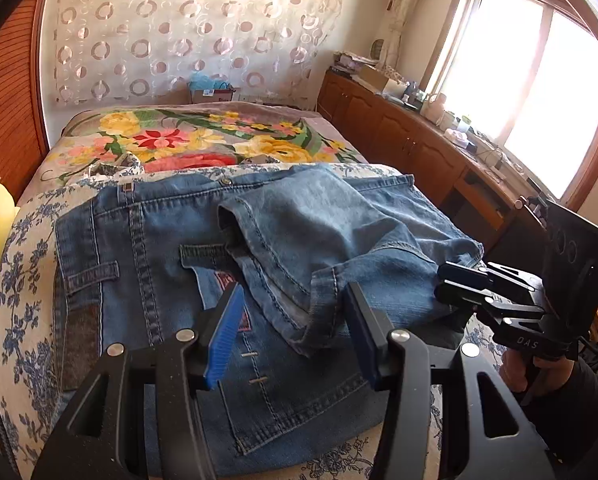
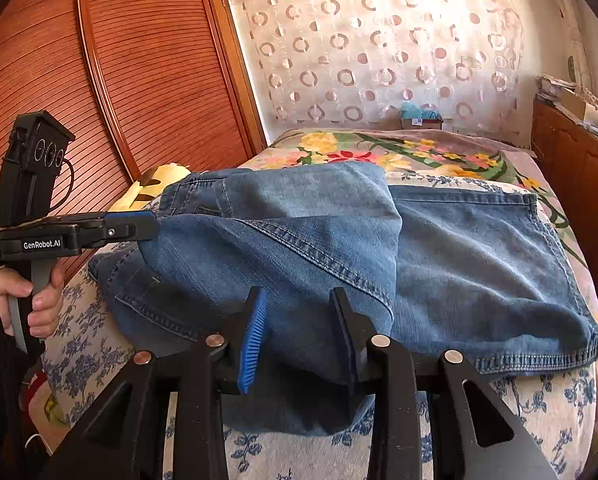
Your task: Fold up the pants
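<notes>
Jeans (image 1: 259, 248) lie folded over on the bed (image 1: 23, 240), legs brought up across the waistband. Left gripper (image 1: 295, 312) hangs released above the leg hem, pads clear of the cloth, likely just let go. Right gripper (image 2: 299, 336) stands part open with denim between its fingers; pressing or not, cannot tell.

Between and beyond the fingers (image 1: 225, 332) lie faded denim pants (image 1: 299, 224) — coarse, matt, stitched seams. The fingers wear ribbed blue rubbery pads on matt black plastic, with shiny metal pins. Farther off — glossy ribbed wooden doors (image 2: 119, 80).
</notes>
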`<state>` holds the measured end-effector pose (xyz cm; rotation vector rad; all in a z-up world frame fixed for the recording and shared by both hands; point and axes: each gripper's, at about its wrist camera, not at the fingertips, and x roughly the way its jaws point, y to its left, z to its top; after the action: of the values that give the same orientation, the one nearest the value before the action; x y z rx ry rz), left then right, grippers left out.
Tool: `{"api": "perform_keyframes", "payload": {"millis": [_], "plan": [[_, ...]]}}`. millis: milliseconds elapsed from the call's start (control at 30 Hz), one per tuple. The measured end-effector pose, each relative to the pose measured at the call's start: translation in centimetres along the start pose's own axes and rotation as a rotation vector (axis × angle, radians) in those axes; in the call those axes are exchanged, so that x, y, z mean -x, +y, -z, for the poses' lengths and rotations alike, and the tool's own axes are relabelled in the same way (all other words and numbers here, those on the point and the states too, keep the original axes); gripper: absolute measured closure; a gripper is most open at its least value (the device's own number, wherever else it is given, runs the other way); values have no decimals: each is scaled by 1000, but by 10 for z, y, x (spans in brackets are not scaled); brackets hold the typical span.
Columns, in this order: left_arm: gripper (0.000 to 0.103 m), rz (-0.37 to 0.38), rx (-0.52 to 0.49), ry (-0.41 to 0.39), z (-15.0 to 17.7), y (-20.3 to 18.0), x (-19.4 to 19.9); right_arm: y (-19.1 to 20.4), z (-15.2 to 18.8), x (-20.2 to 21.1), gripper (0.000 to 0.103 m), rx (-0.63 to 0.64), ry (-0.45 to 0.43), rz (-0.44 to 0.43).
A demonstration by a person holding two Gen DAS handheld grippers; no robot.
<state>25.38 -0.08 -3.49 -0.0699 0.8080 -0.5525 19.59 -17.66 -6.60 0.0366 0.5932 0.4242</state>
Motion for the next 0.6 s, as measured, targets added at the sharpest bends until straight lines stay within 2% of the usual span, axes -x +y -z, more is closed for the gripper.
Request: {"api": "perform_keyframes", "payload": {"millis": [133, 200, 267, 300, 400, 500, 600], "plan": [[49, 11, -6, -4, -7, 2, 7, 3, -3, -6, 66, 9, 8, -4], [43, 26, -18, -5, -8, 3, 13, 3, -5, -8, 66, 13, 14, -6], [30, 16, -21, -18, -9, 7, 18, 3, -7, -11, 66, 8, 17, -12], [29, 5, -16, -23, -10, 9, 18, 3, -7, -12, 66, 7, 19, -16], [29, -30, 25, -24, -17, 20, 12, 4, -9, -17, 66, 16, 27, -19], [29, -33, 56, -12, -24, 27, -3, 4, -11, -23, 66, 17, 45, -27], [29, -39, 47, 7, -31, 30, -20, 3, -11, -30, 66, 19, 73, -22]]}}
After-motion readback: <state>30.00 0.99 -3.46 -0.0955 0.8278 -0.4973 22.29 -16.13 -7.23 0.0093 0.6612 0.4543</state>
